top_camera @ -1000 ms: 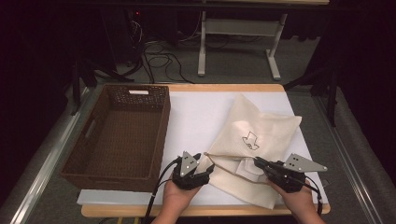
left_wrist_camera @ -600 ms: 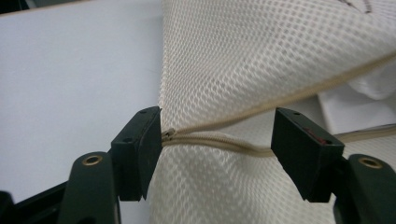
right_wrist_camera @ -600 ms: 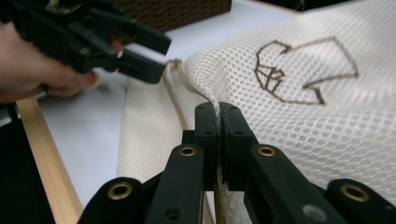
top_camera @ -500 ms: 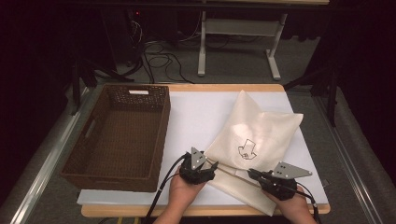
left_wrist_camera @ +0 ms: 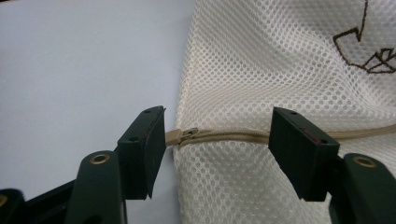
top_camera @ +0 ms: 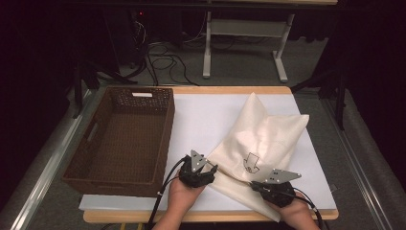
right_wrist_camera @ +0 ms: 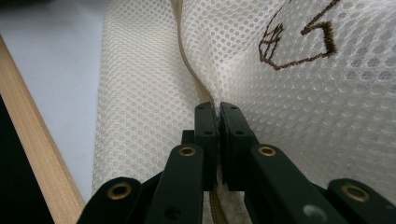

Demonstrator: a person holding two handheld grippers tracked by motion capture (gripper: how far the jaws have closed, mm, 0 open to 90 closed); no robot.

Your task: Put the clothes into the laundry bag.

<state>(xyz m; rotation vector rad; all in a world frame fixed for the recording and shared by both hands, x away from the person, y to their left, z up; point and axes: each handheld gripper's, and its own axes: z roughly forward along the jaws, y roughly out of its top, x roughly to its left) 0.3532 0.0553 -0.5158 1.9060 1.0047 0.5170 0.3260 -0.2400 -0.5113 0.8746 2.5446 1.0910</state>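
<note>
**Lining up on the zip pull of the mesh bag**

A wicker basket [top_camera: 122,134] stands empty at the left of the bench [top_camera: 201,115], well apart from the work. Just right of it, at the near edge, the left tongs [left_wrist_camera: 217,140] stand wide open, one jaw on each side of the zip pull [left_wrist_camera: 184,135], which sits at the left end of the closed zipper [left_wrist_camera: 233,136]; neither jaw touches it yet. The cream mesh bag [top_camera: 261,143] lies flat on the right half of the bench, its near corner between the two hands. The right tongs [right_wrist_camera: 218,109] are pinched tight on the bag's zipper seam, holding it taut. The step in hand looks like opening the zip. Next, the left tongs should close squarely on the small pull, then draw it along the zipper while the right tongs anchor the fabric.
</note>
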